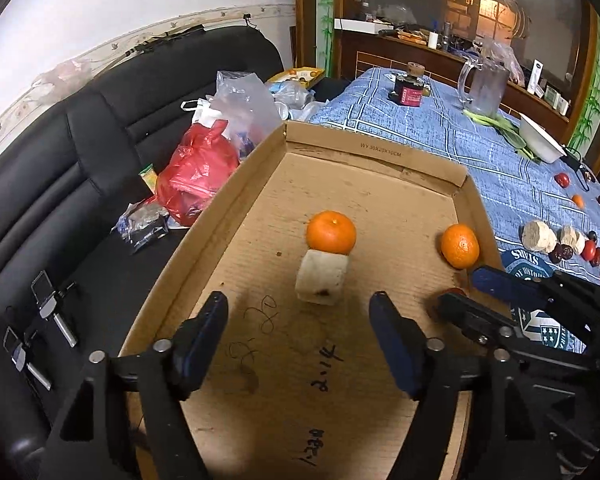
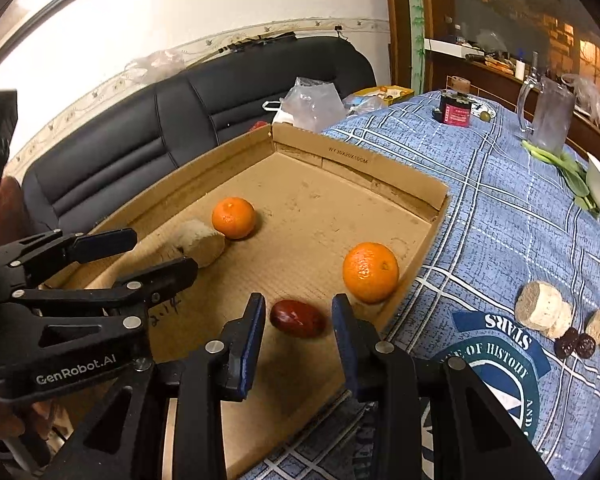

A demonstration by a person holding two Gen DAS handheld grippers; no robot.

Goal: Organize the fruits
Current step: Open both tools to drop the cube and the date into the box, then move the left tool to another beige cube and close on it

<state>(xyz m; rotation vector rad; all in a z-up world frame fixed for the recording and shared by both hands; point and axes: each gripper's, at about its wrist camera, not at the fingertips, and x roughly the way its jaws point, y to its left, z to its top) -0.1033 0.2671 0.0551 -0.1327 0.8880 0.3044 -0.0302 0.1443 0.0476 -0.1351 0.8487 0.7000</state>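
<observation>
Placement is the step in hand, as I judge it: both grippers hang over the cardboard tray (image 1: 236, 200) and are letting go of what they brought.

The left gripper (image 1: 300, 308) stands wide open with nothing between its fingers; the pale chunk (image 1: 322, 280) lies on the tray floor just ahead of the fingertips, touching the orange (image 1: 331, 231) beyond it. To finish well, this hand should lift straight back so neither finger nudges the chunk into the orange.

The right gripper (image 2: 298, 316) is partly open. The red date (image 2: 298, 318) sits on the cardboard between its fingers, with a gap showing on each side, so it looks released. Another orange (image 2: 371, 272) lies just beyond the right finger, near the tray wall. Opening a little more before withdrawing should keep the pads from dragging the date.

Only the right wrist view shows the date clearly; from the left wrist it is a red sliver behind the other gripper's finger. Only the left wrist view shows the further scattered fruit (image 1: 576, 246) on the blue cloth (image 1: 480, 160), still to be gathered.
</observation>
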